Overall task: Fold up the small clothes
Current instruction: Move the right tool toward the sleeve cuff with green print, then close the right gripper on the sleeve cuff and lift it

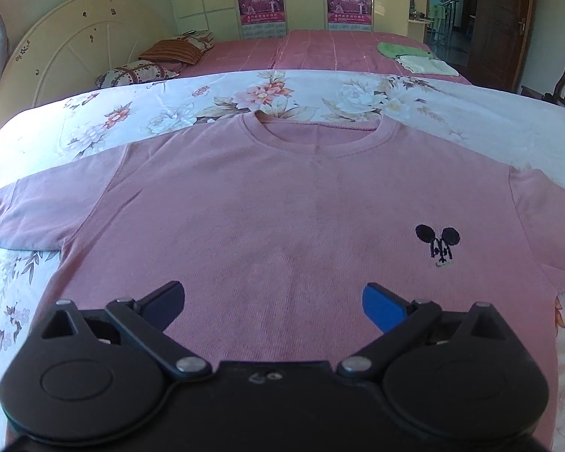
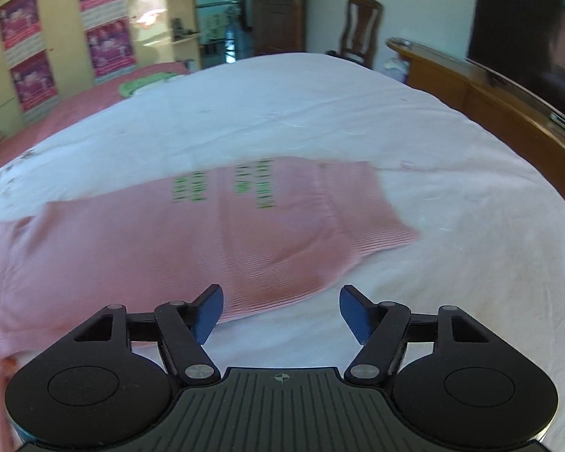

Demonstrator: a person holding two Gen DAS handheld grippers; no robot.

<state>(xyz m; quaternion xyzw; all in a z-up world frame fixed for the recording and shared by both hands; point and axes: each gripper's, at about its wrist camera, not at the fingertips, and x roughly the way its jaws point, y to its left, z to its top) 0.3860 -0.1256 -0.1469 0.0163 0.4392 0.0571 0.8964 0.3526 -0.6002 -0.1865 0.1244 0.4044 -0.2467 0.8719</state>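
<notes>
The shirt (image 1: pixel 282 203) lies flat on the bed (image 1: pixel 37 139), its sleeves cut off; green print blurs in the right view. Both tongs, left (image 1: pixel 273 307) and right (image 2: pixel 280 310), tilt down above it, released, grasping nothing.

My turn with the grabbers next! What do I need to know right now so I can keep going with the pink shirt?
Left gripper: open, holding nothing, hanging over the lower middle of the pink shirt.
Right gripper: open, holding nothing, over the white bedspread just beside the shirt's sleeve.
The shirt lies spread flat, front up, collar away from you, with both sleeves out to the sides.
Done: the shirt is laid out. No fold shows yet.
Left: all the folding. A sleeve would be a sensible first grab.
Folded green and white clothes sit on the far pink cover.
</notes>
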